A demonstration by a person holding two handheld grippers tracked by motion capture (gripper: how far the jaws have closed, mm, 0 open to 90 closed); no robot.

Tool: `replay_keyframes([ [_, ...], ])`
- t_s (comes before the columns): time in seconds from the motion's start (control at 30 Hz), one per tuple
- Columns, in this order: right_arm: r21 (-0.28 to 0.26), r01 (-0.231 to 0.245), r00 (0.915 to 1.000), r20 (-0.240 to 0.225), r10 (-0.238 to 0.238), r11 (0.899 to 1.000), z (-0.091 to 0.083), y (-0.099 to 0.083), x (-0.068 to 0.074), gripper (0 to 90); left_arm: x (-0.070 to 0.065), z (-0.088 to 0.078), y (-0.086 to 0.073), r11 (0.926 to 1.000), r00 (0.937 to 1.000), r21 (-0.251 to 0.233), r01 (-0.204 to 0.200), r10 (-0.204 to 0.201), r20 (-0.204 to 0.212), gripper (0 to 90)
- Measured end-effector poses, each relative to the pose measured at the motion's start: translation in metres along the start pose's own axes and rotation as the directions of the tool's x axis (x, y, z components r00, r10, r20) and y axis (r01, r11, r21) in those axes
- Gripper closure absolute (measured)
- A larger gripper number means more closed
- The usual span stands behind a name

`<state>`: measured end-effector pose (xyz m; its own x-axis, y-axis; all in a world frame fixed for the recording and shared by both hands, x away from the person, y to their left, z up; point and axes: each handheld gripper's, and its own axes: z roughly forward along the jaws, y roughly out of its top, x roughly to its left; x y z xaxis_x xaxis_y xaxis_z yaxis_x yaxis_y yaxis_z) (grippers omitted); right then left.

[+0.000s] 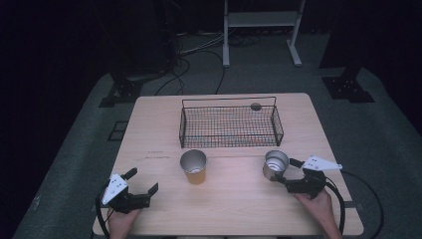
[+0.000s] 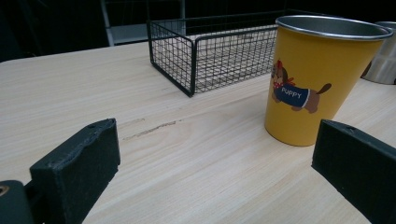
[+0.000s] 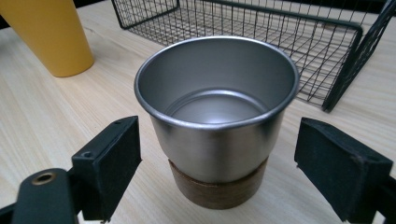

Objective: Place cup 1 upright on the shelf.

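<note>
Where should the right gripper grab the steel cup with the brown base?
Probably the bare steel wall of the steel cup, just above its brown base band. Come in level from the person's side: it stands upright, already between the open jaws of the right gripper.

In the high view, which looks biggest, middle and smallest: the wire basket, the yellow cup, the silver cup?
1. wire basket, clearly the biggest.
2. yellow cup.
3. silver cup, a little smaller than the yellow one.
The two cups look close in size, so their order is less sure.
</note>
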<state>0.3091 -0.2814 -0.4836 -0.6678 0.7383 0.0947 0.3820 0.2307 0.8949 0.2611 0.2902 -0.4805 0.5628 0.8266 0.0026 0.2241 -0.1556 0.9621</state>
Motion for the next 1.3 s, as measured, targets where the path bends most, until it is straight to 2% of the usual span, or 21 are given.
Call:
replay_keyframes([
  [0.17,-0.003,-0.006,1.0,-0.002,0.006,1.0,0.005,0.007,0.002,13.6,0.0,0.0,0.0,1.0,1.0,-0.003,0.002,-0.002,-0.001,0.0],
  [0.27,0.008,0.007,1.0,-0.004,-0.007,1.0,0.012,0.011,0.003,13.4,0.0,-0.001,0.0,1.0,1.0,-0.008,0.001,-0.001,-0.001,0.0],
  [0.57,0.006,0.001,1.0,0.004,-0.001,1.0,0.022,0.009,0.002,13.4,0.0,-0.001,0.0,1.0,1.0,-0.005,-0.001,0.001,0.0,0.0],
  [1.03,0.004,0.02,0.9998,-0.003,-0.02,1.0,0.024,0.009,0.0,16.0,0.0,-0.001,0.001,1.0,1.0,-0.006,-0.005,0.005,0.0,0.0],
  [1.3,-0.004,0.018,0.9995,-0.026,-0.018,1.0,0.02,0.01,0.001,16.4,0.0,-0.001,0.001,1.0,1.0,-0.008,-0.005,0.005,-0.003,0.0],
])
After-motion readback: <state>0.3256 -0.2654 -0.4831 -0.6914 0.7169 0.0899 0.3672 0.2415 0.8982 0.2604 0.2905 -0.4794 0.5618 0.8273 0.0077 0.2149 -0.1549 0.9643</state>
